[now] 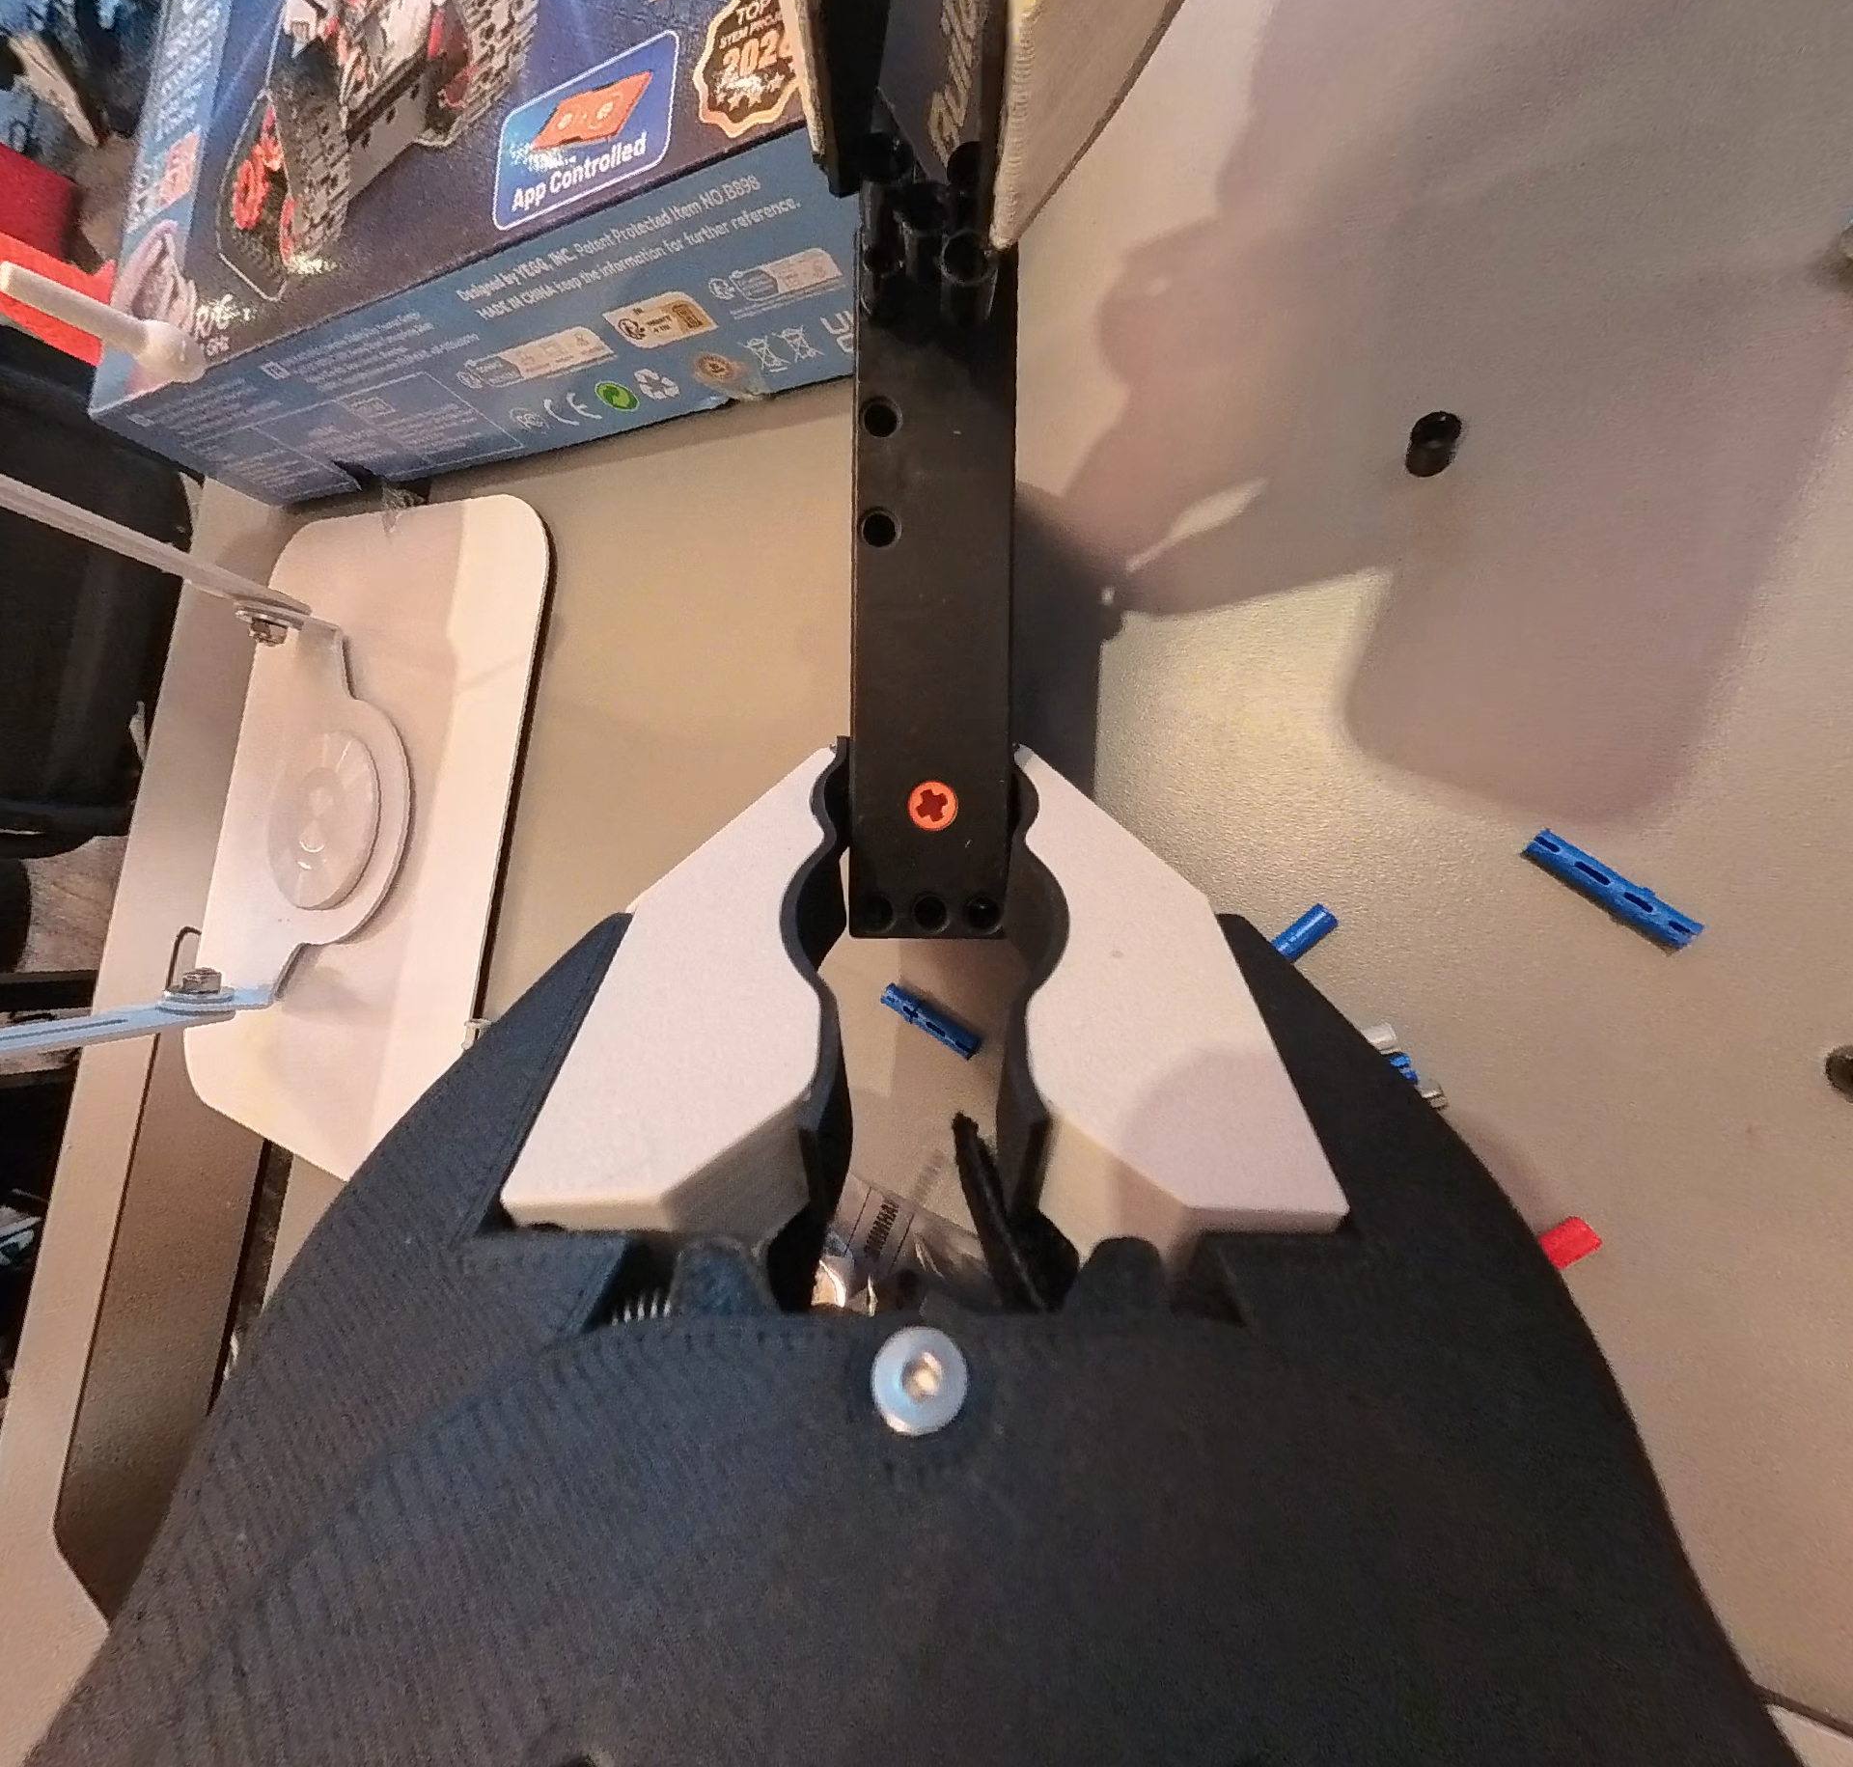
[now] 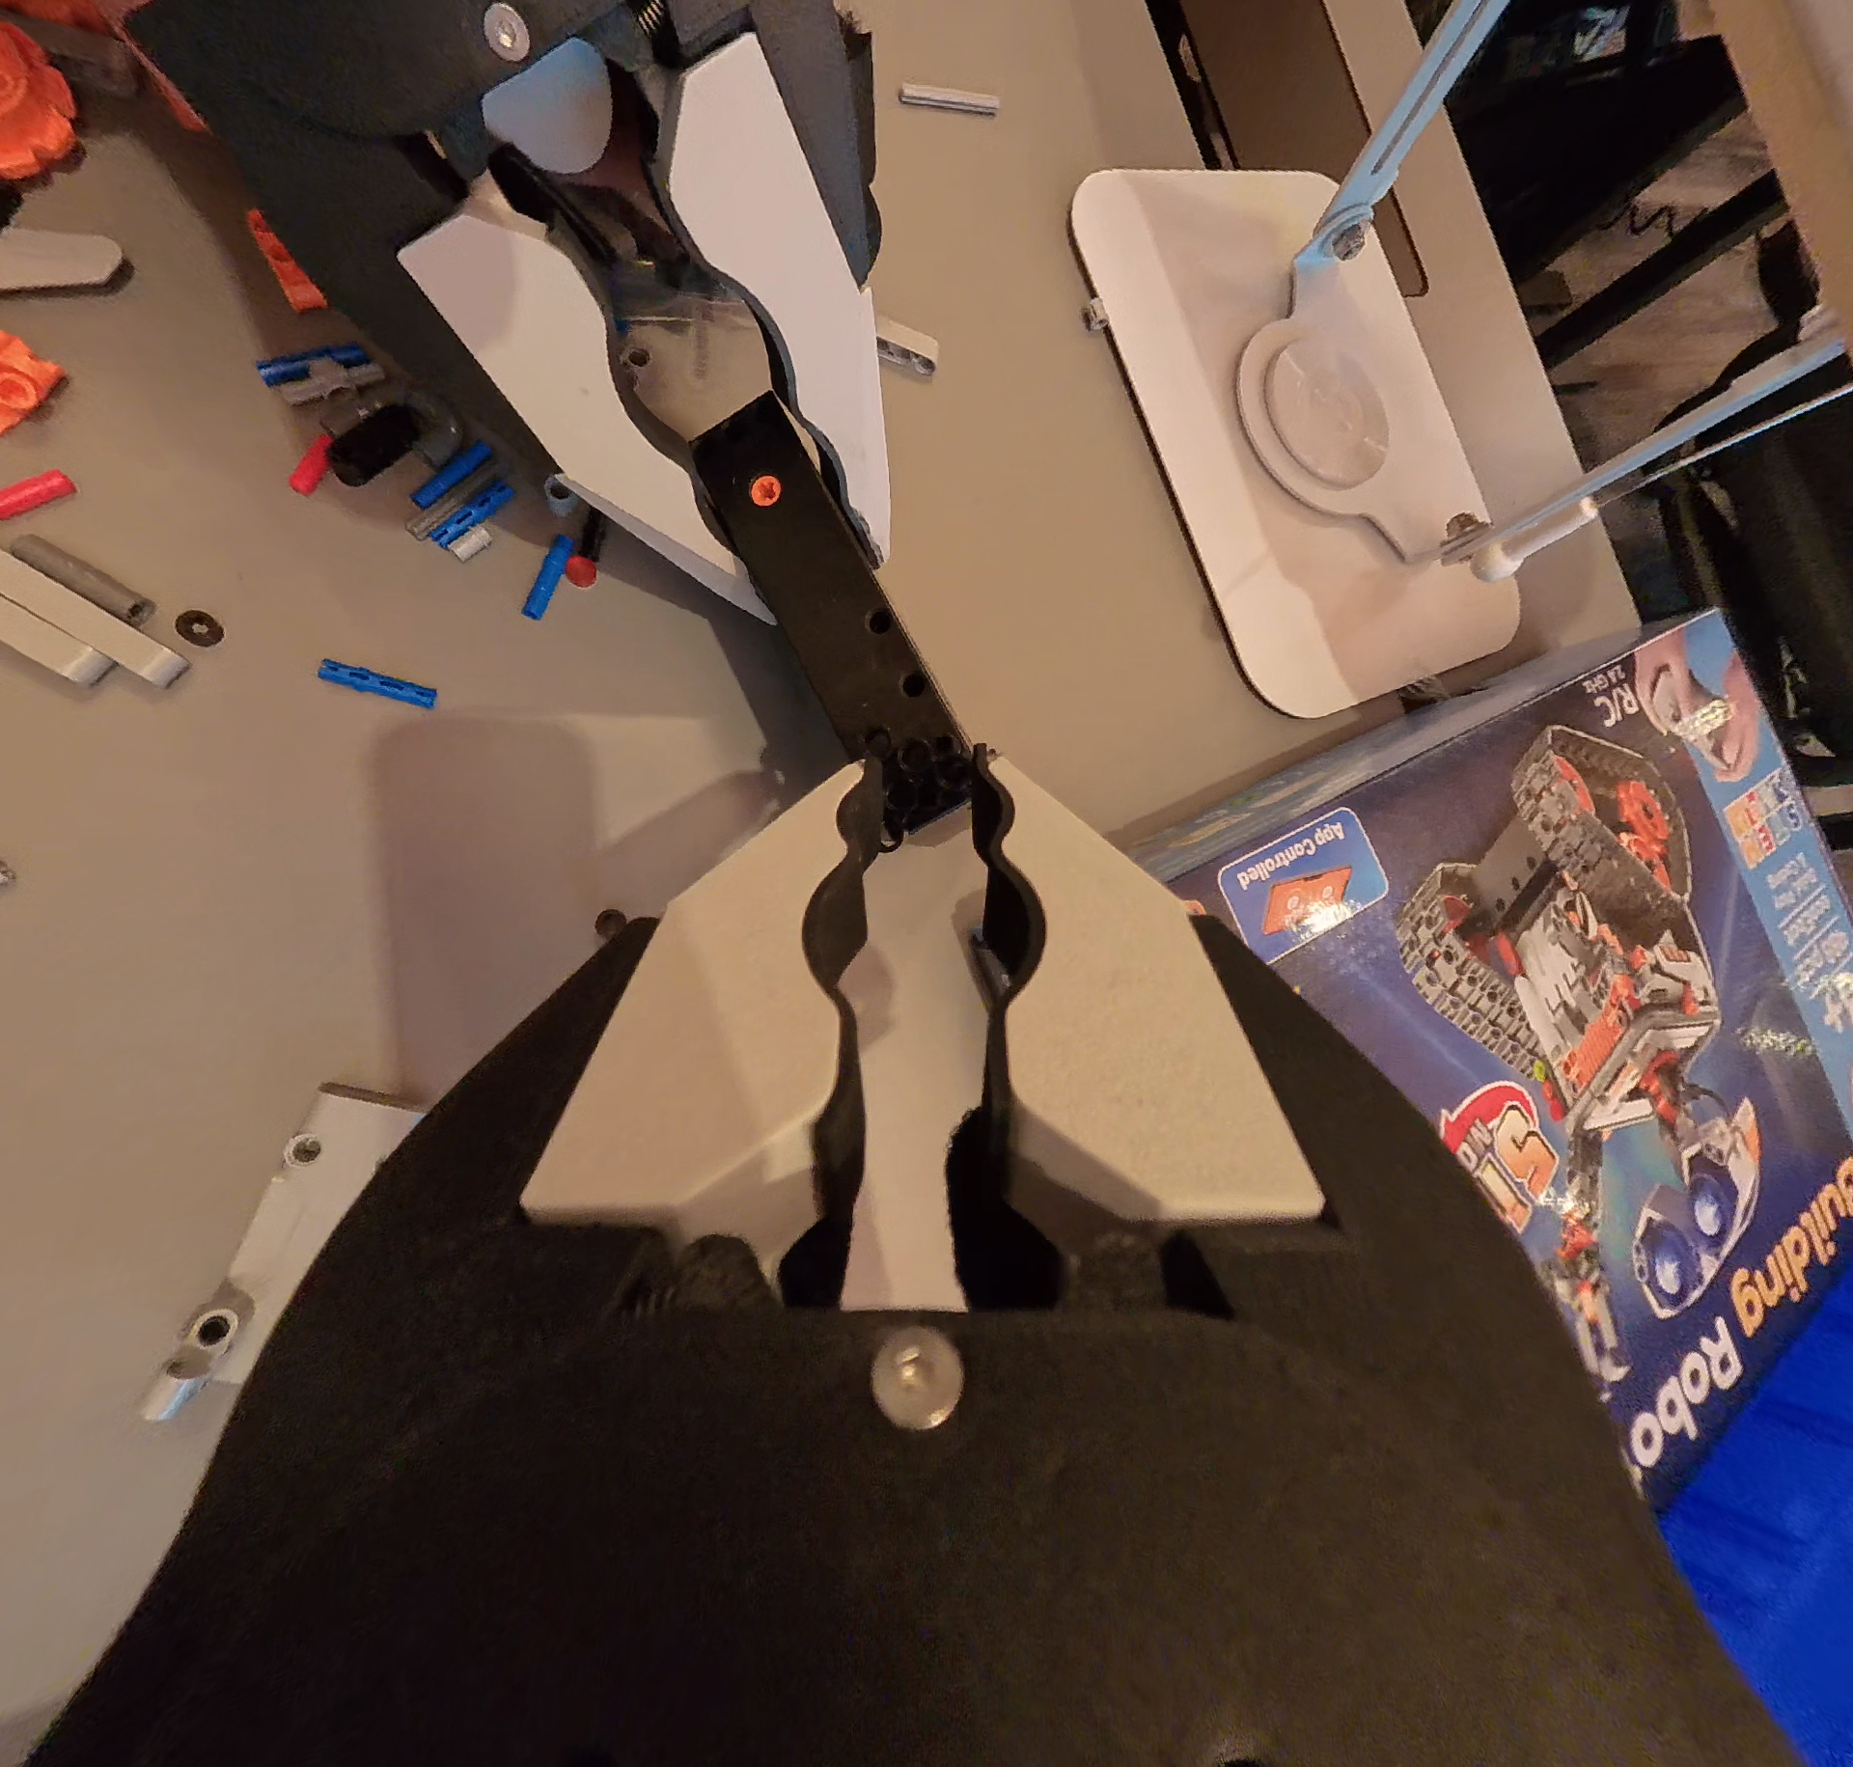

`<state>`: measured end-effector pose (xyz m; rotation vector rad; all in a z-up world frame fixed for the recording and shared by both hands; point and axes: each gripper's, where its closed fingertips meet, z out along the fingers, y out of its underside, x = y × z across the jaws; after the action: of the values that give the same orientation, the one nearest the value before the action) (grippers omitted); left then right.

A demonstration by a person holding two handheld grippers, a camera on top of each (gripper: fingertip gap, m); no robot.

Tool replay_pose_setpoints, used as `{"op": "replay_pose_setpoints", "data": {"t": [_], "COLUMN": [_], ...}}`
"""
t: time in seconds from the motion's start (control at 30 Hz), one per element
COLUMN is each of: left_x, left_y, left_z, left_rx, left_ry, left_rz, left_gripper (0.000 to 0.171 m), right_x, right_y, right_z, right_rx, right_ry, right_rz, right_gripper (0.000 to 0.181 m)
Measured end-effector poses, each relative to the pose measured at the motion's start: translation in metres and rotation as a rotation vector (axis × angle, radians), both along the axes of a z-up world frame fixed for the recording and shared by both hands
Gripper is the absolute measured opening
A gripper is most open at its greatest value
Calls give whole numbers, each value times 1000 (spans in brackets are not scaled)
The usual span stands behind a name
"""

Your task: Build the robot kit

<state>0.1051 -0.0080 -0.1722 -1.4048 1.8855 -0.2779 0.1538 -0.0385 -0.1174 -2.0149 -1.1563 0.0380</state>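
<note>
A long black block (image 1: 928,616) with side holes and an orange cross-shaped socket hangs above the table between both grippers. My left gripper (image 1: 928,796) is shut on its near end, by the orange socket. The right gripper's pale fingers (image 1: 1083,85) clamp its far end at the top of the left wrist view. In the right wrist view, my right gripper (image 2: 922,776) is shut on the black block (image 2: 822,596) at its holed end. The left gripper (image 2: 772,456) grips the other end from the far side.
A blue toy-kit box (image 1: 481,215) lies beside the block; it also shows in the right wrist view (image 2: 1564,997). A white stand base (image 2: 1293,435) with thin metal arms sits nearby. Blue pins (image 2: 376,684), red pins, grey beams (image 2: 90,631) and orange parts (image 2: 30,105) are scattered on the grey table. One gripper's finger ends stand about 8 cm off the other's.
</note>
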Motion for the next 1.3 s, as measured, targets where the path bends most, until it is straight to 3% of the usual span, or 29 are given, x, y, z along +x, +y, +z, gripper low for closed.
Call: {"op": "replay_pose_setpoints", "data": {"t": [0.43,0.57,1.13,1.3], "left_x": [0,0,0,0], "left_y": [0,0,0,0], "left_z": [0,0,0,0], "left_rx": [2,-5,1,3], "left_ry": [-5,-9,-9,-8], "left_rz": [-2,0,-3,-3], "left_gripper": [26,26,26,26], "right_x": [-6,-4,-5,-6], "right_y": [-2,2,2,3], "right_z": [-7,-2,1,7], "right_rx": [43,159,143,80], "right_ry": [-27,-80,74,279], "right_rz": [-14,-36,-46,-48], "right_gripper": [16,15,7,0]}}
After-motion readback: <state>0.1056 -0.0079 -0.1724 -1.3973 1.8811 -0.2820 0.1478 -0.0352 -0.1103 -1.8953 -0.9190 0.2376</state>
